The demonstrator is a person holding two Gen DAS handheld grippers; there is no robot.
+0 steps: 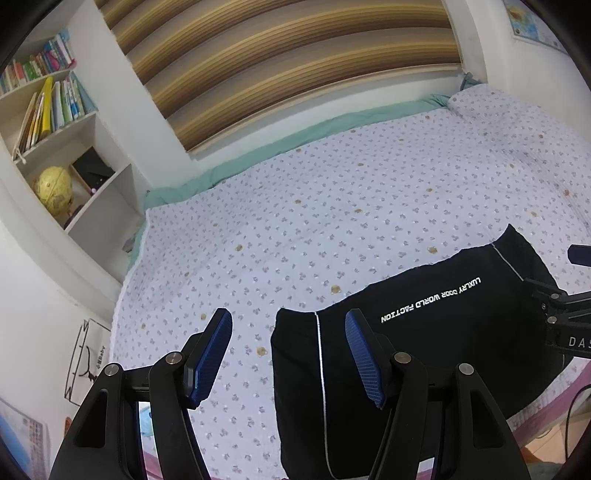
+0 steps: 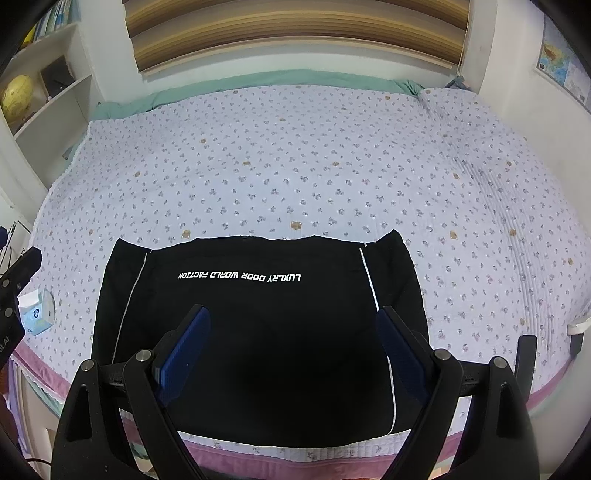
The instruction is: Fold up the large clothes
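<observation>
I see the black garment (image 2: 258, 325) lying flat in a folded rectangle at the near edge of the bed (image 2: 295, 166), its white lettering upside down toward me and a thin white stripe down each side. Its far edge runs straight across the flowered bedspread; its near edge stops just short of the pink border of the mattress.

My right claw (image 2: 293, 354) hangs above the garment's near half, jaws spread wide, nothing between them. Its blue pads (image 2: 184, 354) stand inside the two white stripes, apart from the cloth as far as I can tell.

My left claw (image 1: 288, 358) is also wide open and empty. It straddles the garment's left edge: one pad (image 1: 212, 358) is over bare bedspread, the other over the black cloth beside the left stripe.

Beyond the garment the bedspread stretches open to the green blanket (image 2: 258, 79) along the wall under the striped blind (image 2: 295, 29). To the left, a small blue-and-white packet (image 2: 37, 310) lies on the bed near its edge, well apart from the garment. A bookshelf (image 1: 55, 110) with a yellow globe (image 1: 53, 188) stands past the bed's left side.
</observation>
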